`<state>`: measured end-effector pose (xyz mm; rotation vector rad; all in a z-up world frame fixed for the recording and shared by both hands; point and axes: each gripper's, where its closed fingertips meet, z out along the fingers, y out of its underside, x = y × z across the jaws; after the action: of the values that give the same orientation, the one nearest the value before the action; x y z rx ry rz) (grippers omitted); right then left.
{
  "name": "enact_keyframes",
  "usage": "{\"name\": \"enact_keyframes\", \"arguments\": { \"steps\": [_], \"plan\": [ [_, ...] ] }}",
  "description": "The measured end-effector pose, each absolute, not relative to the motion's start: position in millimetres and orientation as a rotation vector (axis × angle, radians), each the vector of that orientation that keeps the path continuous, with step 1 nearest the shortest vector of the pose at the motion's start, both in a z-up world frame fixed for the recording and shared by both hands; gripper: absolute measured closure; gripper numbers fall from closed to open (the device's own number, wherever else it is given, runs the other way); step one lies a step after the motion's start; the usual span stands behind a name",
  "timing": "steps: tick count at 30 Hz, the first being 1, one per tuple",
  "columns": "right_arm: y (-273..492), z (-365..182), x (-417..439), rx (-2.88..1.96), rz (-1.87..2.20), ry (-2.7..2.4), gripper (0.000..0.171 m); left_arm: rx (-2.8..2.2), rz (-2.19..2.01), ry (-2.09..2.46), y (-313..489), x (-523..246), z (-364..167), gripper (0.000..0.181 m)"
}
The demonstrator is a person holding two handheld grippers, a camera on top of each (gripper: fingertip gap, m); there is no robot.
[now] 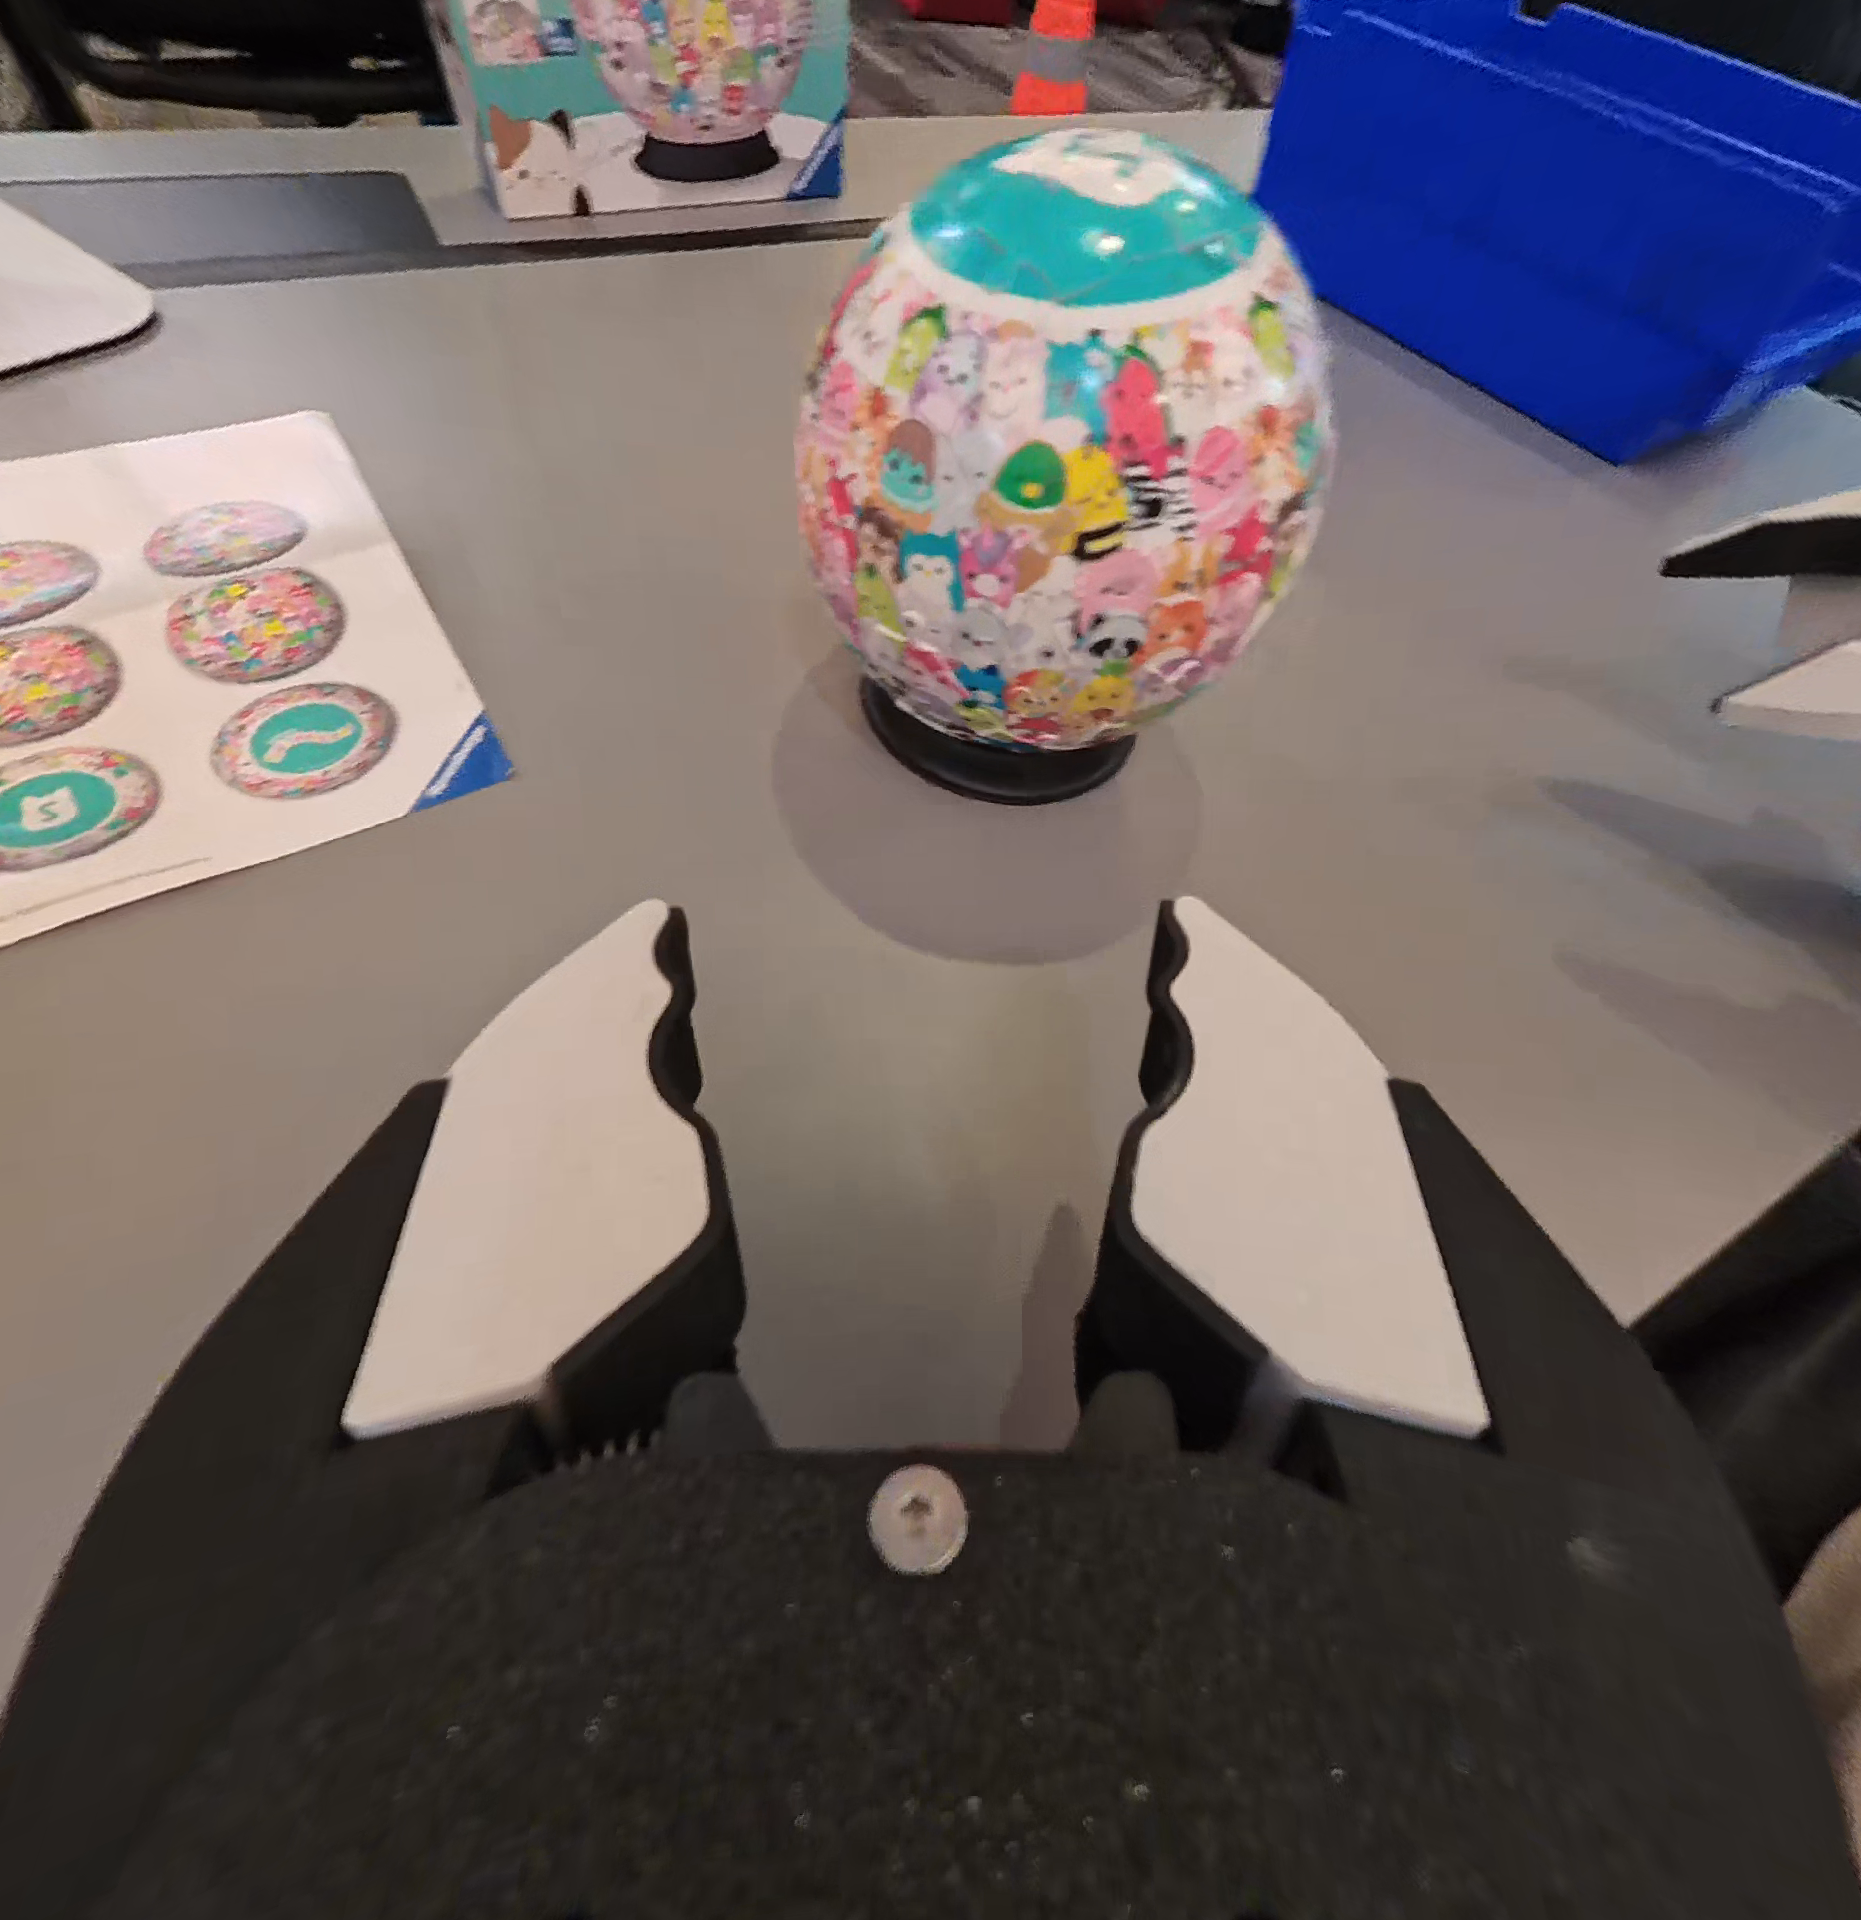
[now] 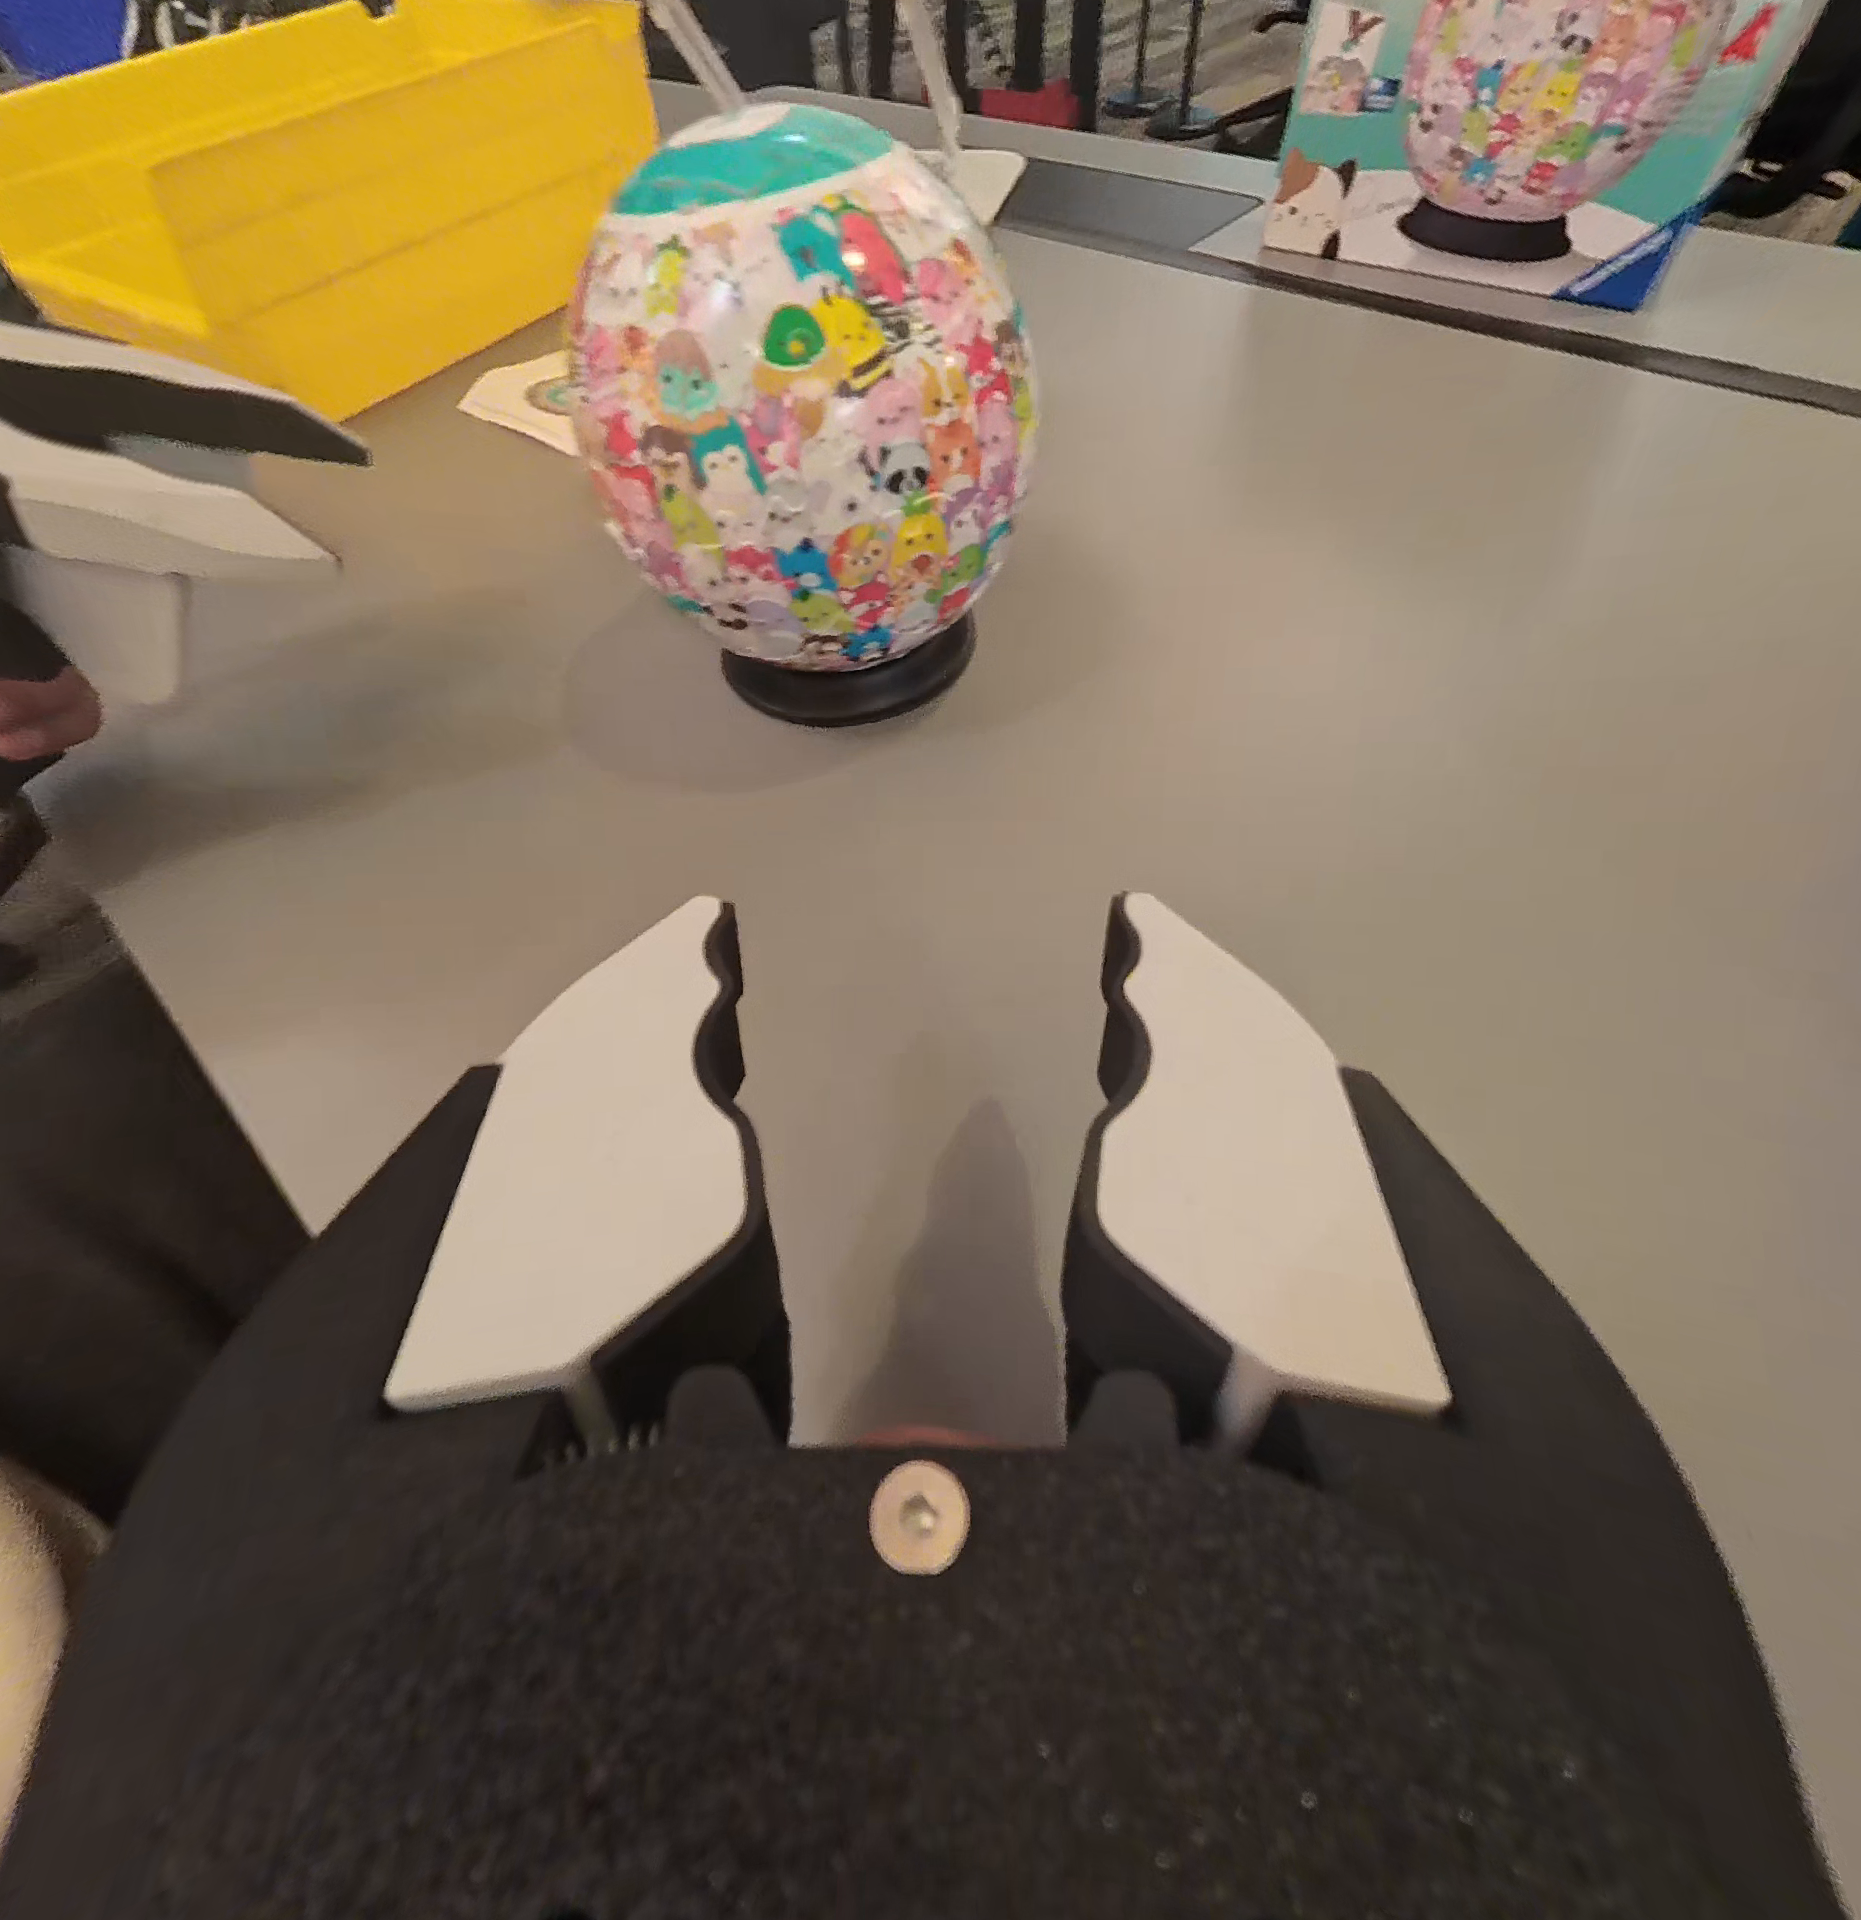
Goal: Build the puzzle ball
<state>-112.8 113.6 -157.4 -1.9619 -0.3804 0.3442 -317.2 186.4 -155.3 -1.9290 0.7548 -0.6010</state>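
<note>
- The puzzle ball (image 1: 1061,457) looks fully assembled, teal cap on top, seated on its black stand (image 1: 993,753) mid-desk; no loose pieces show, so little seems left.
- The left hand-held gripper (image 1: 915,935) and the right hand-held gripper (image 2: 921,925) hover near, jaws apart, both empty.
- The grey desk (image 1: 593,468) carries an instruction sheet (image 1: 178,665) left, the puzzle box (image 1: 656,104) far, a blue bin (image 1: 1591,208) right and a yellow bin (image 2: 313,197).
</note>
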Motion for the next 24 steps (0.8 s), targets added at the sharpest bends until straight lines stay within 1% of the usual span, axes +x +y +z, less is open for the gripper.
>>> {"name": "enact_keyframes", "arguments": {
  "steps": [1,5,7,10,12,15,16,18,20,22,24],
  "plan": [
    [110.3,-155.5,-117.3,-1.957,0.360,-0.409,0.110,-1.907,-0.621,0.782,182.6,-313.0,-152.6,0.098],
    [103.5,-148.4,-127.4,-1.941,0.346,-0.498,0.115,-1.850,-0.698,0.824,170.9,-303.3,-143.6,0.097],
    [100.6,-143.3,-136.9,-1.919,0.385,-0.540,0.122,-1.839,-0.722,0.836,166.9,-302.7,-142.1,0.097],
    [105.8,-136.8,-150.0,-1.876,0.430,-0.587,0.119,-1.823,-0.723,0.877,163.4,-301.3,-142.8,0.096],
    [113.5,-140.0,-160.5,-1.884,0.477,-0.635,0.108,-1.809,-0.702,0.911,163.6,-298.4,-144.3,0.096],
    [133.2,-134.9,-166.4,-1.884,0.409,-0.749,0.108,-1.806,-0.728,0.948,165.6,-286.7,-146.3,0.095],
    [142.4,-126.6,-168.4,-1.863,0.368,-0.793,0.109,-1.809,-0.736,0.963,167.0,-282.6,-147.5,0.095],
    [161.2,-108.7,-174.4,-1.841,0.306,-0.867,0.118,-1.818,-0.724,0.993,173.2,-277.0,-150.3,0.094],
    [179.8,-94.6,-184.0,-1.829,0.260,-0.933,0.119,-1.812,-0.706,1.021,180.9,-273.2,-152.0,0.094],
    [195.7,-86.1,-195.4,-1.807,0.223,-1.005,0.125,-1.817,-0.701,1.033,187.5,-272.1,-154.7,0.094],
    [209.5,-82.7,-203.9,-1.795,0.164,-1.055,0.126,-1.830,-0.723,1.027,188.7,-273.5,-156.6,0.094]
  ]
}}
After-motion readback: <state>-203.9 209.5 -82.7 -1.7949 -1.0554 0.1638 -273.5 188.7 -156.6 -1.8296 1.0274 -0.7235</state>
